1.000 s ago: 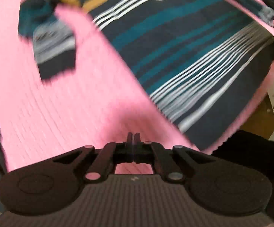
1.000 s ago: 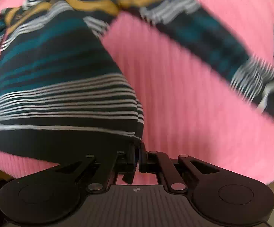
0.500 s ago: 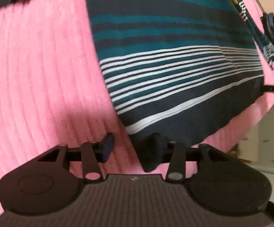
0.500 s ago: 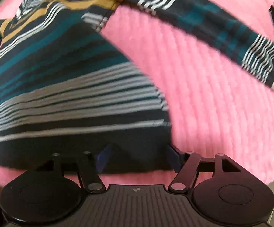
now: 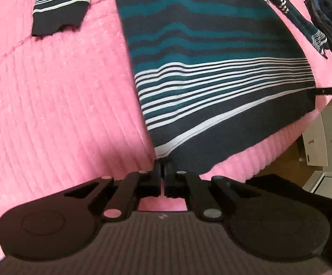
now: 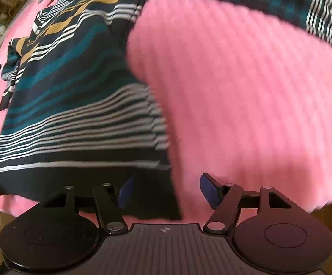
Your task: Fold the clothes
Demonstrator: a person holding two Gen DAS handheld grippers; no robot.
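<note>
A dark navy sweater (image 5: 211,68) with teal, white and mustard stripes lies flat on a pink ribbed blanket (image 5: 62,103). My left gripper (image 5: 162,171) is shut on the sweater's bottom hem at its near left corner. One sleeve (image 5: 60,6) lies out to the far left. In the right wrist view the sweater (image 6: 74,114) fills the left half. My right gripper (image 6: 166,190) is open, its blue pads either side of the hem's right corner. The other sleeve (image 6: 303,16) stretches across the top right.
A pile of dark folded clothes (image 5: 328,20) sits at the blanket's far right edge. White drawers (image 5: 326,137) and wooden floor (image 5: 280,160) show beyond the blanket's right edge. The pink blanket (image 6: 246,91) spreads right of the sweater.
My left gripper opened at the hem's left corner, then closed on it. My right gripper opened and let go of the hem's right corner.
</note>
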